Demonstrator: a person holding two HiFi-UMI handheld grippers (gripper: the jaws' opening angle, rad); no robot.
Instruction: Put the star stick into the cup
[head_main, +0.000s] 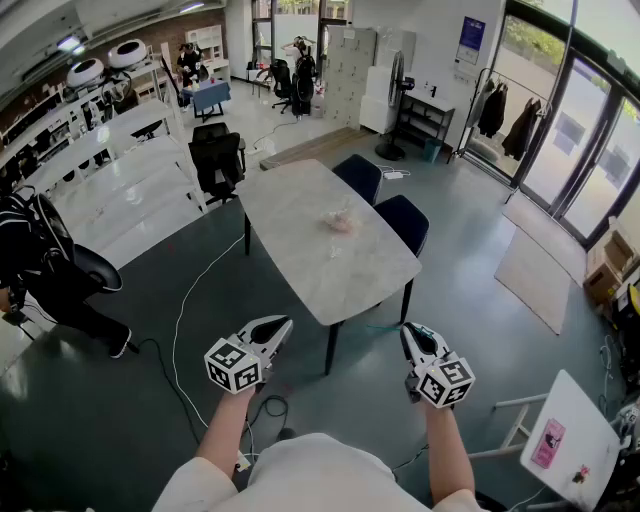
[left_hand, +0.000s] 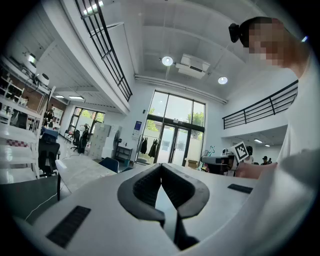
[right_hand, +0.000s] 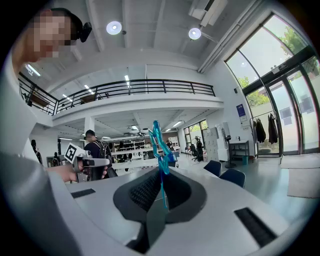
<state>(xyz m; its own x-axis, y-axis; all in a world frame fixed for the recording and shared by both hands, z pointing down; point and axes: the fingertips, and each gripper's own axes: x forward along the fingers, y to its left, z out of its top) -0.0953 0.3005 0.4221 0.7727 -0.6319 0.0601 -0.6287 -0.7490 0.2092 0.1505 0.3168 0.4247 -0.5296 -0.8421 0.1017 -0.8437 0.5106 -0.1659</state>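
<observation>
My right gripper (head_main: 408, 331) is shut on a thin translucent blue star stick (right_hand: 160, 147), whose star-shaped top rises above the closed jaws (right_hand: 161, 175). In the head view the stick shows only as a faint teal line (head_main: 384, 327) left of the jaws. A small pinkish clear cup (head_main: 340, 221) stands on the pale marble table (head_main: 300, 190), well ahead of both grippers. My left gripper (head_main: 284, 323) is held level with the right one, pads meeting at the tips (left_hand: 161, 167), nothing between them.
Two dark blue chairs (head_main: 362, 176) (head_main: 405, 221) stand at the table's right side and a black office chair (head_main: 218, 156) at its left. A cable (head_main: 190, 300) trails over the grey floor. A small white table (head_main: 570, 440) is at the lower right. A person (head_main: 45, 270) crouches at the left.
</observation>
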